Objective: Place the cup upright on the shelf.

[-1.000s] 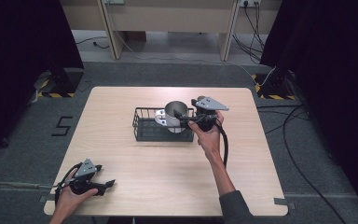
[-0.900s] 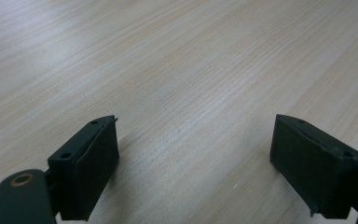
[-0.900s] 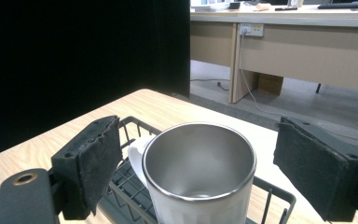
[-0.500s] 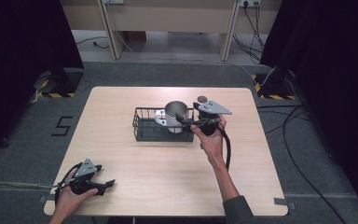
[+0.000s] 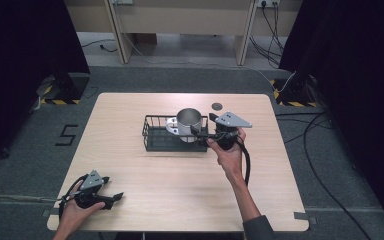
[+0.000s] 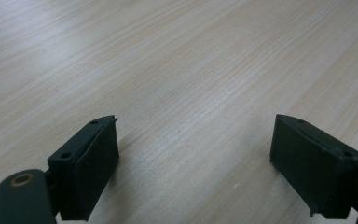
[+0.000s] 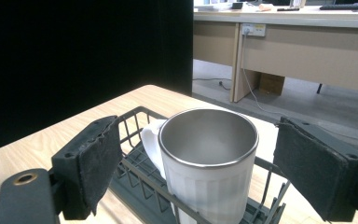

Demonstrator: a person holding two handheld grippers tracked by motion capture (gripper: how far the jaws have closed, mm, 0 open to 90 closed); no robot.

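Note:
A steel-lined white mug stands upright in the right end of a black wire basket at the middle of the wooden table. My right gripper reaches in from the right, level with the mug. In the right gripper view the mug sits between my right gripper's open jaws, with a gap on each side, and its handle points left over the basket. My left gripper rests at the table's near left corner. In its own view my left gripper is open over bare wood.
A small dark disc lies on the table behind the basket. Cables trail across the floor on the right, and a long desk stands beyond the table. Black curtains close off both sides.
My right gripper has shifted slightly toward the near right beside the mug. The left gripper, mug and basket have stayed put.

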